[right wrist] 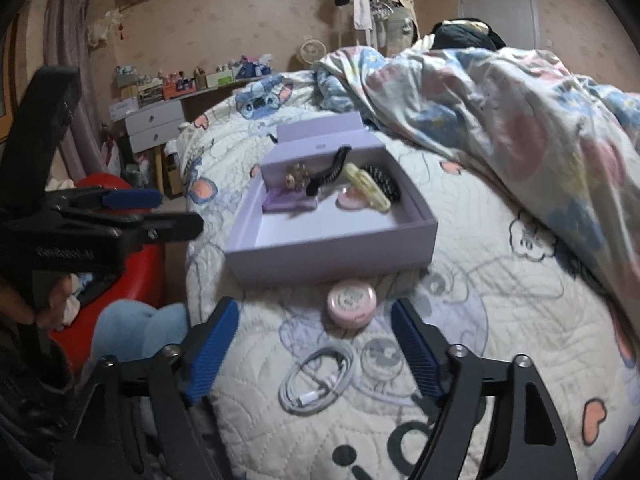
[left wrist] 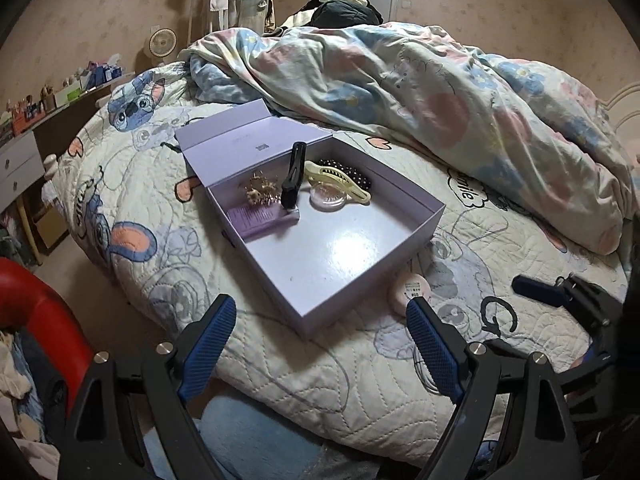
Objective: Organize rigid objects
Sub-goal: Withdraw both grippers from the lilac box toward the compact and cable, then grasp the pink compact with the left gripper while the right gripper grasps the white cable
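Hovering wide open, the right gripper [right wrist: 314, 338] has the round pink tin [right wrist: 352, 305] just ahead, beside the lilac cardboard box [right wrist: 332, 256] near the quilted bed's [right wrist: 500, 320] edge; left gripper [left wrist: 320, 344] gapes empty.

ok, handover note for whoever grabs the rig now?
Left gripper: open, empty, near the box's front corner.
Right gripper: open, empty, over the pink tin and white cable.
Lilac box sits open on the bed.
Done: black clip, yellow clip, gold hairpiece, round case inside.
Left: tin and cable lie outside, in front of the box.
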Available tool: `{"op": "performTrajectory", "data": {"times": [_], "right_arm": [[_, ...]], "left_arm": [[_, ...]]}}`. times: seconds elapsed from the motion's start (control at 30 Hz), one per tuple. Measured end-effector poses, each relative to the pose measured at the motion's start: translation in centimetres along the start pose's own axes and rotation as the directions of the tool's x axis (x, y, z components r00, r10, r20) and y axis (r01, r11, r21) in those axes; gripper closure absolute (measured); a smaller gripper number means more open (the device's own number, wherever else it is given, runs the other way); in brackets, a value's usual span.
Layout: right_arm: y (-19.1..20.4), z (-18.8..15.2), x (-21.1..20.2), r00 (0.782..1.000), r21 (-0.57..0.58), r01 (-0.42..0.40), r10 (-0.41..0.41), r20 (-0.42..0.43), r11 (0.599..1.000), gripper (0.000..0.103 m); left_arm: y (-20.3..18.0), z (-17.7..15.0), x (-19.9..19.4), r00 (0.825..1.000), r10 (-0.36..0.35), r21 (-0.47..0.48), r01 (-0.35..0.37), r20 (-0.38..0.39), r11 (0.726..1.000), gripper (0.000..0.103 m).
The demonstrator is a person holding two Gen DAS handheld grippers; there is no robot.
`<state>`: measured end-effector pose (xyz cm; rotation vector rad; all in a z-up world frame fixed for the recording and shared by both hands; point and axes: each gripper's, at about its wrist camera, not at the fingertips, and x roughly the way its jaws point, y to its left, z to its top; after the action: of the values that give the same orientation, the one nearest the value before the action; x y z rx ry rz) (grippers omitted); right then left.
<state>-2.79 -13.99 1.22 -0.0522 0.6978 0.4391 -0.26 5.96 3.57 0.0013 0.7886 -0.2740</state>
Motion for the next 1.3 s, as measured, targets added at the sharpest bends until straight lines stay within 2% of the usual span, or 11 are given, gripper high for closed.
{"op": "performTrajectory", "data": {"times": [0.07,0.13,0.33,0.77,0.87,0.93,1.03,1.2,1.3], "right_arm": [[0.2,-0.8,0.4,1.000,0.006,-0.001,0.001,-0.012,1.000,0.022],[0.4,-1.5,1.0,1.000,0.005,0.003,-0.003,-0.029,1.000,0.017],[0.7,-3.3,2.8,0.996,0.008,0.033,-0.033,-0.078,0.999,0.013],[0.4,-5.0,6.3,0.987,0.044,0.059,-0.052,-0.149,0.997,0.013],[0.3,-5.0,6.9,0.984,0.058,0.072,-0.061,-0.167,0.996,0.019],[0.0,-5.4,7.7,0.976,0.069,0.090,-0.074,-0.206,0.994,0.027],[-0.1,-5.5,7.8,0.973,0.068,0.111,-0.094,-0.212,0.991,0.043],[-1.0,-5.3,7.6,0.973,0.101,0.057,-0.032,-0.227,0.993,0.051],[-2.1,-5.2,7.3,0.974,0.139,0.049,-0.016,-0.226,0.989,0.052]], "left_arm": [[0.2,-0.5,0.1,1.000,-0.005,-0.016,0.005,0.005,1.000,0.015],[0.5,-0.9,0.2,1.000,-0.009,-0.035,0.009,0.010,0.999,0.015],[1.2,-2.3,1.1,1.000,-0.015,-0.061,0.014,-0.018,0.998,0.015],[2.5,-4.2,3.7,0.996,-0.005,-0.098,-0.004,-0.092,0.995,0.015],[2.9,-4.5,4.2,0.996,-0.011,-0.115,0.000,-0.093,0.993,0.015],[3.1,-4.6,4.5,0.995,-0.010,-0.121,-0.002,-0.100,0.993,0.015],[3.1,-4.6,4.9,0.995,-0.002,-0.119,-0.010,-0.104,0.993,0.015],[2.6,-4.3,5.3,0.995,-0.044,-0.129,0.032,-0.087,0.991,0.015],[1.7,-4.1,5.7,0.995,-0.065,-0.116,0.055,-0.081,0.992,0.015]]}}
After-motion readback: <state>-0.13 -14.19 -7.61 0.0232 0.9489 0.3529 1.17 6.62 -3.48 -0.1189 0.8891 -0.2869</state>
